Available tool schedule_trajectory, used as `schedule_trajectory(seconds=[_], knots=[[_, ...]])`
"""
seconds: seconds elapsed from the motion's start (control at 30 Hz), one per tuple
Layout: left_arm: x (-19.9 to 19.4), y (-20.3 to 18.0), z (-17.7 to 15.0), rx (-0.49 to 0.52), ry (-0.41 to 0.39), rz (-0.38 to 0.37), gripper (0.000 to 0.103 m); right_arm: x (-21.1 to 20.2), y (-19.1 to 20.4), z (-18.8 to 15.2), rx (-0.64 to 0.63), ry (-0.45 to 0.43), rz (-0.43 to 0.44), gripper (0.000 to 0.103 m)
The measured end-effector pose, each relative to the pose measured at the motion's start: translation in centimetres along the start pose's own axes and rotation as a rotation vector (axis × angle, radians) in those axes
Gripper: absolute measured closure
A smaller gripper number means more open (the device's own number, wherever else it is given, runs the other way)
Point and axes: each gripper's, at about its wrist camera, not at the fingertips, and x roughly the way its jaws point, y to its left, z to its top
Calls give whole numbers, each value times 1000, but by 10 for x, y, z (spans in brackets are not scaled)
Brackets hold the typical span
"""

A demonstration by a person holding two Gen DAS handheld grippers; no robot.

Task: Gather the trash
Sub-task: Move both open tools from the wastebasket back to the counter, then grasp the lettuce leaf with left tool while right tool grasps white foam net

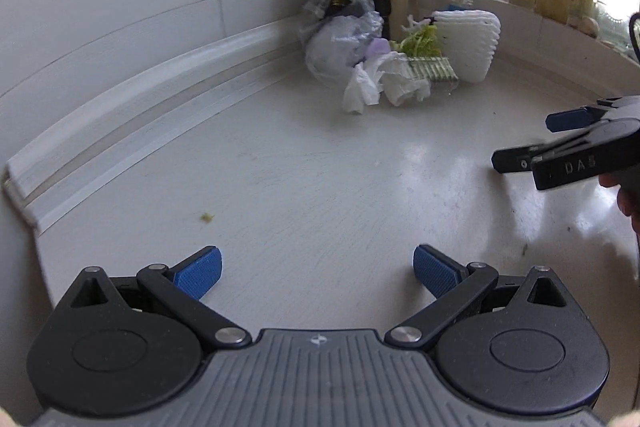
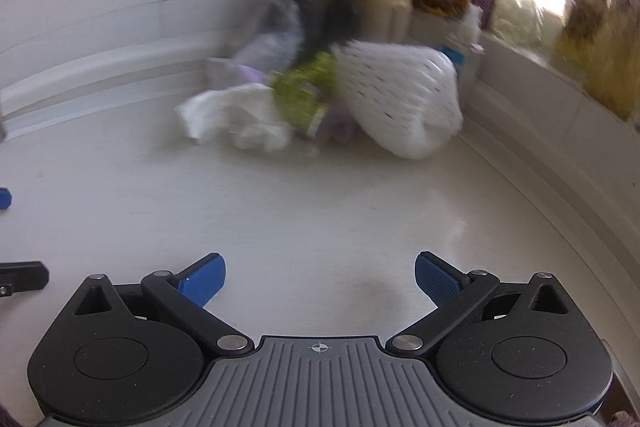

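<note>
While both the left gripper and right gripper stand wide and empty over the near counter, the trash pile lies untouched in the far corner, so collection appears not yet begun.

The right claw stood wide apart and empty above the white counter. Ahead, a blurred trash pile lay in the corner: crumpled tissue, green scraps and white foam netting, before dark bottles.
</note>
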Motion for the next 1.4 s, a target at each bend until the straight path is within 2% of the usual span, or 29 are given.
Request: schedule_trajectory(seconds=[0.13,0.23,0.47,0.6,0.77,0.93,1.03,1.2,1.4], knots=[[13,-1,8,-2,-13,-21,0,12,-22,5,88,10,38,0],[21,0,16,0,-12,-26,0,17,-28,7,64,9,51,0],[40,1,36,7,0,-24,0,25,-31,21,14,72,97,0],[50,-3,44,31,-26,-80,2,22,-31,19,-1,4,106,0],[56,-2,53,-40,-82,-156,16,12,-36,24,44,-66,193,0],[57,-3,65,-89,-143,-190,29,4,-43,39,68,-149,156,0],[56,-7,78,-89,-188,-207,32,1,-54,48,103,-194,129,0],[61,-22,110,-18,-220,-233,38,3,-75,65,197,-257,119,1],[83,-49,140,81,-180,-218,49,17,-97,78,348,-286,159,3]])
